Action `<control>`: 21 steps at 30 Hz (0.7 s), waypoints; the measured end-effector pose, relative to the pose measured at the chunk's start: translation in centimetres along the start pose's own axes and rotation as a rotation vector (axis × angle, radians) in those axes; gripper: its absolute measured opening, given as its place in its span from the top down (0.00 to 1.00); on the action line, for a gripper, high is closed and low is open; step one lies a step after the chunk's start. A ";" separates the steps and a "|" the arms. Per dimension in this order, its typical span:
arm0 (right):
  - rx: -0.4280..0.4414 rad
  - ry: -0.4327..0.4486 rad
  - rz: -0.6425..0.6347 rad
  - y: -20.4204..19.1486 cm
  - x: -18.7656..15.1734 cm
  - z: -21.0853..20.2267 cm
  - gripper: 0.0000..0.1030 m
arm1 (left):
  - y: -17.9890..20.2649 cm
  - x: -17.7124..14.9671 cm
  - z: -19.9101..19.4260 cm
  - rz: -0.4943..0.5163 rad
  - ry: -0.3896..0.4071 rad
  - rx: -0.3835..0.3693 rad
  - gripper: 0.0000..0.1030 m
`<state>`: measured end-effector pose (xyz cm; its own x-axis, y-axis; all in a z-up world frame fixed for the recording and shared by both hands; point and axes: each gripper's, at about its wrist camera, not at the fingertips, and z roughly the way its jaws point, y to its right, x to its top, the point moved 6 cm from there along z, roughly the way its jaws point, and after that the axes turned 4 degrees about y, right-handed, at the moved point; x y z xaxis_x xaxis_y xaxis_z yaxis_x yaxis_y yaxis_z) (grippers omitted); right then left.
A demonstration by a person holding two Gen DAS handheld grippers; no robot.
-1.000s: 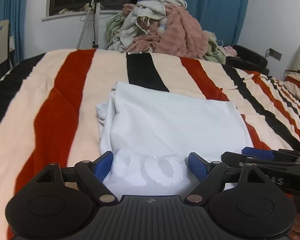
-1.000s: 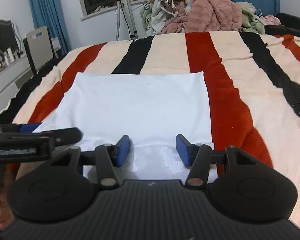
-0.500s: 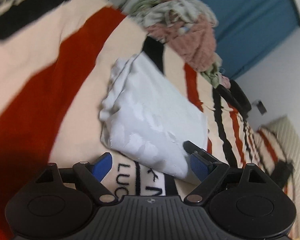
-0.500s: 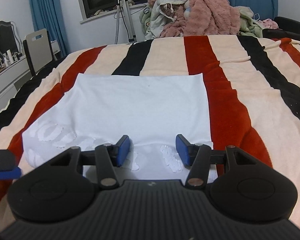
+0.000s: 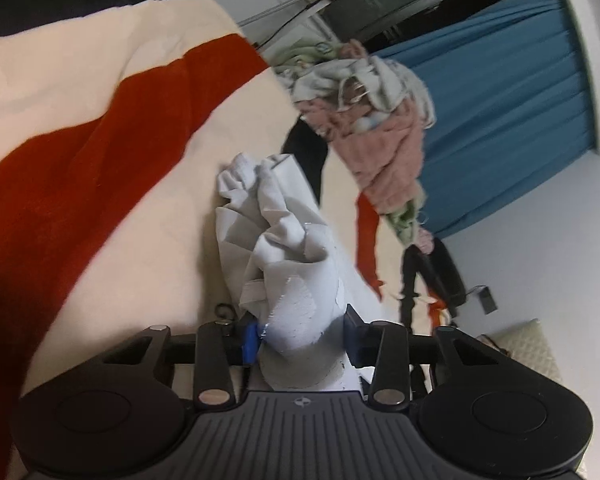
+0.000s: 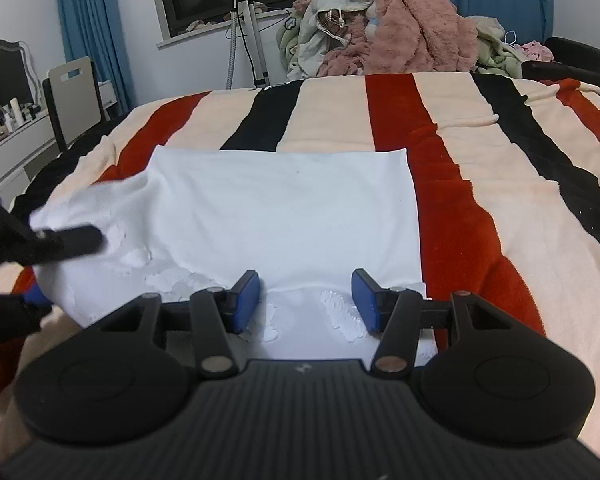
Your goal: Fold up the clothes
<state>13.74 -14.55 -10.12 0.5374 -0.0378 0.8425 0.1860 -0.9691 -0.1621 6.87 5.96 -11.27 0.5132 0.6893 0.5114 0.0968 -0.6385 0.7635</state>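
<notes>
Striped fleece blanket (image 6: 480, 208) covers the bed; blue curtains (image 6: 88, 28) behind.

Folded white shirt (image 6: 284, 216) lies flat, its left edge apparently bunched and lifted.
</notes>
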 end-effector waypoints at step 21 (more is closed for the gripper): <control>0.054 -0.018 0.195 1.2 1.8 -2.0 0.17 | -2.1 -0.3 2.1 -0.070 -0.069 0.031 0.61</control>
<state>13.24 -16.23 -7.75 0.5818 -0.2184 0.7835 0.1206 -0.9295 -0.3487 8.28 6.33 -13.85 0.5615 0.7080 0.4282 0.1600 -0.6007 0.7833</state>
